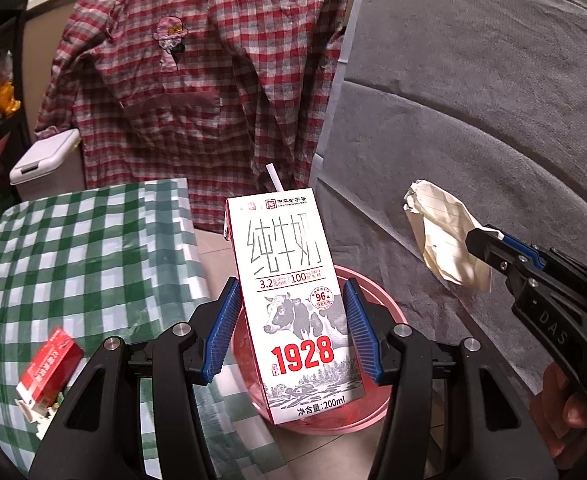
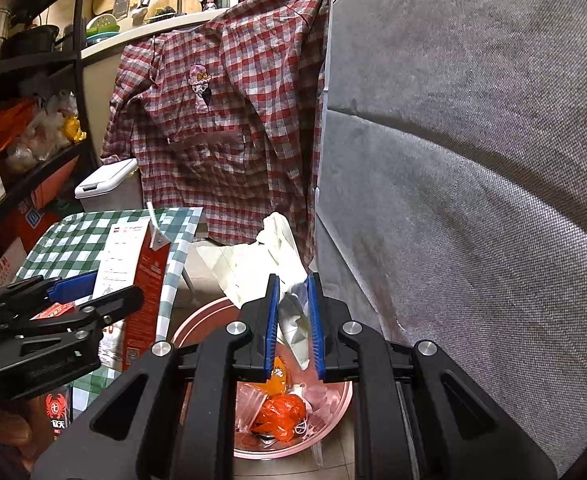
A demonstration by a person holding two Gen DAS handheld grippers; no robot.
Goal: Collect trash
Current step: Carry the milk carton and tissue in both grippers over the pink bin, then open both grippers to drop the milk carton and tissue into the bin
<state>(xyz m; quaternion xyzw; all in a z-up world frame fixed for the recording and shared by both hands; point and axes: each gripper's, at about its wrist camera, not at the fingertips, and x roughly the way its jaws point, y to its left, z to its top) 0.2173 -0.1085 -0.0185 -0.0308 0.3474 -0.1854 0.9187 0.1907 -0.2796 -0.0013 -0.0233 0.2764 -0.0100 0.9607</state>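
My left gripper (image 1: 293, 320) is shut on a white and red milk carton (image 1: 293, 304) with a straw, held upright over the pink bin (image 1: 385, 308). In the right wrist view the same carton (image 2: 133, 276) shows at the left between the left gripper's fingers (image 2: 73, 284). My right gripper (image 2: 293, 320) is shut on a crumpled piece of white paper (image 2: 269, 256), held above the pink bin (image 2: 197, 320), which holds orange plastic and other trash. In the left wrist view the crumpled paper (image 1: 441, 232) hangs from the right gripper (image 1: 481, 240) at the right.
A table with a green checked cloth (image 1: 73, 248) stands left of the bin, with a small red box (image 1: 49, 372) on it. A red plaid shirt (image 1: 197, 80) hangs behind. A grey upholstered panel (image 1: 493, 120) fills the right. A white lidded bin (image 1: 45, 164) sits far left.
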